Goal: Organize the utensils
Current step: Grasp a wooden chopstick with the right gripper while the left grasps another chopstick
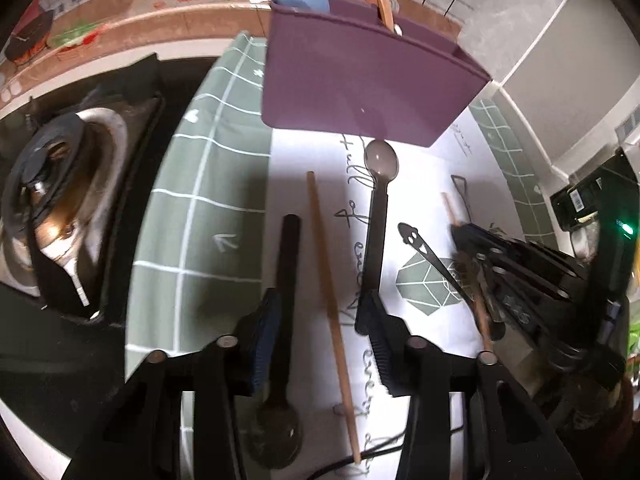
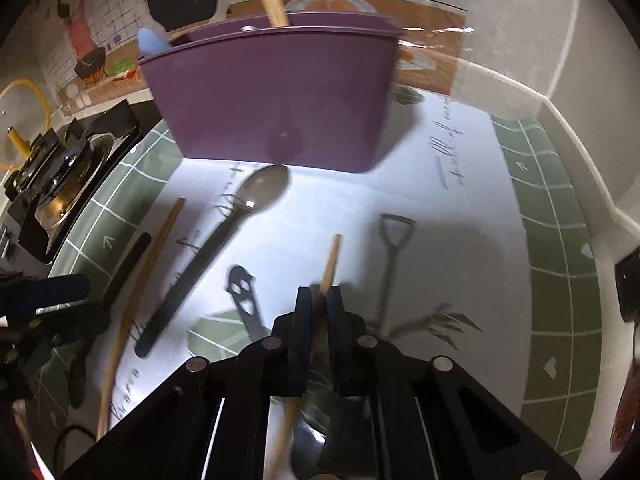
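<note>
Right gripper (image 2: 318,300), black with dark blue pads, is clamped on a thin light wooden chopstick (image 2: 331,258) that sticks out past the tips toward the holder. Left gripper (image 1: 324,320) stands open, jaws apart, nothing pressed between the pads; a second long wooden chopstick (image 1: 328,280) lies on the cloth in the gap. A black-handled spoon (image 1: 286,272), bowl toward the camera, lies right by the left finger (image 1: 264,332), and a second dark spoon with a grey translucent bowl (image 1: 382,164) runs along the right finger, bowl pointing at the holder; contact with either is unclear. Between the two grippers a flat dark metal utensil handle with skull-like cutouts (image 2: 242,290) lies on the white cloth with green grid border and script lettering (image 2: 460,248). Right of the held chopstick lies a small shovel-shaped metal spoon (image 2: 394,240). Further back stands the purple plastic utensil holder (image 2: 276,96), upright, with a light blue utensil (image 2: 150,42) and a wooden handle (image 2: 275,10) sticking out of it. A gas stove burner (image 1: 60,200) sits off to the left.
</note>
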{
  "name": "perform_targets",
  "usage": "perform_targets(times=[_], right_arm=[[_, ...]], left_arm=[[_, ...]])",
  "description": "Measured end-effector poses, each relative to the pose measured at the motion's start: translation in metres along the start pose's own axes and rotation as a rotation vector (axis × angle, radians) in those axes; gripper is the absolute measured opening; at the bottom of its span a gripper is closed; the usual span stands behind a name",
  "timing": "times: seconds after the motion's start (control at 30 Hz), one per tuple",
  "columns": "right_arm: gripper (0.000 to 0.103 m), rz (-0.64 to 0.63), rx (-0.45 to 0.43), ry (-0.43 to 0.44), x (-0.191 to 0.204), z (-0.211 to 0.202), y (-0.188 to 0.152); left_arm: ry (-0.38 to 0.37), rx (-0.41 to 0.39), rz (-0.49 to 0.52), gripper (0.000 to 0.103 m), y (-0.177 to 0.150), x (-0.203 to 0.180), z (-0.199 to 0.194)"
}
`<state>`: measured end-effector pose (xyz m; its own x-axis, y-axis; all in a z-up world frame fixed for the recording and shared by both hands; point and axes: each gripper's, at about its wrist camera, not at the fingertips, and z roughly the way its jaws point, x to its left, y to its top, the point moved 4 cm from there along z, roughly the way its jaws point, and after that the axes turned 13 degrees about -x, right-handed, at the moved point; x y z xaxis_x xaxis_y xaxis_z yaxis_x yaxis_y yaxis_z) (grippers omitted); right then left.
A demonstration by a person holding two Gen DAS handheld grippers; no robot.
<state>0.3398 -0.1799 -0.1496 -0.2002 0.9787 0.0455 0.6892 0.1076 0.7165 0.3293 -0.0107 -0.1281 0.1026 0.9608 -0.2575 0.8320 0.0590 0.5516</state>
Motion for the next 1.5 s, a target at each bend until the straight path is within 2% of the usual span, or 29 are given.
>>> perform_targets(times=[0.13,0.23,0.6,0.73,0.97,1.07,1.1,1.23,1.5], right_arm=[[0.006,0.052,-0.014,0.006,-0.027,-0.009,-0.008],[0.006,0.072,-0.025,0.008,-0.037,-0.014,-0.012],[0.008,0.08,-0.045,0.044,-0.034,-0.015,-0.013],[0.008,0.091,-0.047,0.07,-0.033,-0.01,-0.01],[0.007,0.038,-0.053,0.069,-0.021,-0.002,-0.002],[0.006,0.035,-0.04,0.085,-0.016,-0.001,0.001],[0.005,0.048,-0.044,0.094,-0.017,-0.004,0.001],[0.005,0.06,-0.077,0.099,-0.019,-0.025,0.001],[0.005,0.098,-0.133,0.085,-0.02,-0.083,-0.007]], left_arm=[[-0.001,0.037,0.012,0.02,-0.001,-0.004,0.015],[0.014,0.03,0.033,0.017,0.003,-0.006,0.018],[0.058,0.01,0.069,0.016,0.017,-0.006,0.031],[0.088,0.026,0.076,0.016,0.021,-0.011,0.036],[0.078,0.027,0.051,0.016,0.035,-0.012,0.046],[0.076,0.018,0.046,0.009,0.036,-0.011,0.047],[0.051,0.026,0.027,0.006,0.032,-0.01,0.044],[-0.028,-0.005,-0.019,0.006,0.012,-0.005,0.016],[-0.155,-0.164,-0.058,0.006,0.0,-0.004,-0.067]])
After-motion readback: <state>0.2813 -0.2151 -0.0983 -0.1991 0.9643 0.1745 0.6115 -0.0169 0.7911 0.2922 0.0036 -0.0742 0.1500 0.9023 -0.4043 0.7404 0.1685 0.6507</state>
